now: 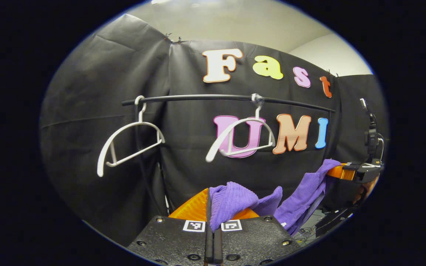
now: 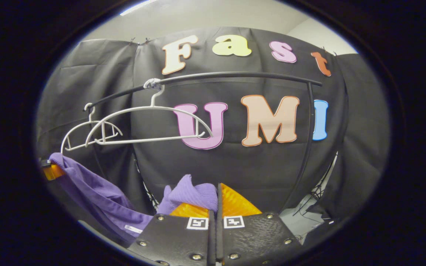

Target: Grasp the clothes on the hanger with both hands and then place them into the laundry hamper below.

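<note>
A purple garment hangs stretched between both grippers, off the hangers. My left gripper is shut on one end of it, the cloth bunching over its fingers. In the left gripper view the other gripper holds the far end at the right. In the right gripper view my right gripper is shut on a purple fold, and the garment runs down and left toward the other gripper. Two bare white hangers hang on the black rail. The hamper is hidden.
The rail bends down into a black post at the right in the right gripper view. Cables lie on the pale floor behind it. The black cloth wall stands close behind the rail.
</note>
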`<action>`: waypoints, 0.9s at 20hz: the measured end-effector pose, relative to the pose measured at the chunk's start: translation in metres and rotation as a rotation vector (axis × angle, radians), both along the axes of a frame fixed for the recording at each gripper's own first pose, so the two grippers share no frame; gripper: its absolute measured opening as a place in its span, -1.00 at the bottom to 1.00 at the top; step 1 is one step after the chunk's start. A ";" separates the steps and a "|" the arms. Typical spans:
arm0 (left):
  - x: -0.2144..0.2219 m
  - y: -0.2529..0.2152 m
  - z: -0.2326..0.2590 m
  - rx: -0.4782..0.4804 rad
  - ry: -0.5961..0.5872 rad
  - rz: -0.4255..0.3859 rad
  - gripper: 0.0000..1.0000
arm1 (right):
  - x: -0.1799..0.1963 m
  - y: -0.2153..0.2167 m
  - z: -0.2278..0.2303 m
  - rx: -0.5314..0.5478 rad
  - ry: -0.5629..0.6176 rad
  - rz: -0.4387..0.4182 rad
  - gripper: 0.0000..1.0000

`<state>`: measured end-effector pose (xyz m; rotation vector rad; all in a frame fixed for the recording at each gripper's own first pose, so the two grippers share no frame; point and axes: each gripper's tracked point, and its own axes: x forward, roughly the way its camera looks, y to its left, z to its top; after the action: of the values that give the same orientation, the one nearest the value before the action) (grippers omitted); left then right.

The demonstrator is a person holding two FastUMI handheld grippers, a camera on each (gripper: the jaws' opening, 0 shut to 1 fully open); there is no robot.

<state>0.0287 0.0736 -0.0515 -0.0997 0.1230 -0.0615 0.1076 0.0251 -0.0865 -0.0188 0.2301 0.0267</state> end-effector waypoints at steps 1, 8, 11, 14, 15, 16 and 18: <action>0.005 -0.012 0.002 0.006 -0.005 -0.020 -0.96 | -0.002 0.000 0.001 0.005 0.001 -0.001 -1.00; 0.045 -0.068 0.024 0.007 -0.050 -0.111 -0.96 | 0.009 -0.002 0.001 0.051 0.009 -0.029 -0.97; 0.065 -0.083 0.023 -0.008 -0.039 -0.128 -0.96 | 0.020 0.005 0.000 0.097 0.009 -0.037 -0.97; 0.084 -0.097 0.011 -0.017 -0.010 -0.139 -0.96 | 0.031 0.012 -0.007 0.112 0.021 -0.033 -0.97; 0.090 -0.101 0.007 -0.014 -0.003 -0.141 -0.96 | 0.035 0.014 -0.009 0.119 0.024 -0.032 -0.97; 0.096 -0.104 0.005 -0.013 -0.001 -0.143 -0.96 | 0.038 0.014 -0.011 0.119 0.025 -0.034 -0.97; 0.106 -0.113 -0.003 -0.020 0.011 -0.151 -0.96 | 0.045 0.014 -0.019 0.120 0.041 -0.043 -0.98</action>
<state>0.1347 -0.0390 -0.0545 -0.1110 0.1403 -0.2126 0.1528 0.0391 -0.1058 0.1060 0.2697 -0.0022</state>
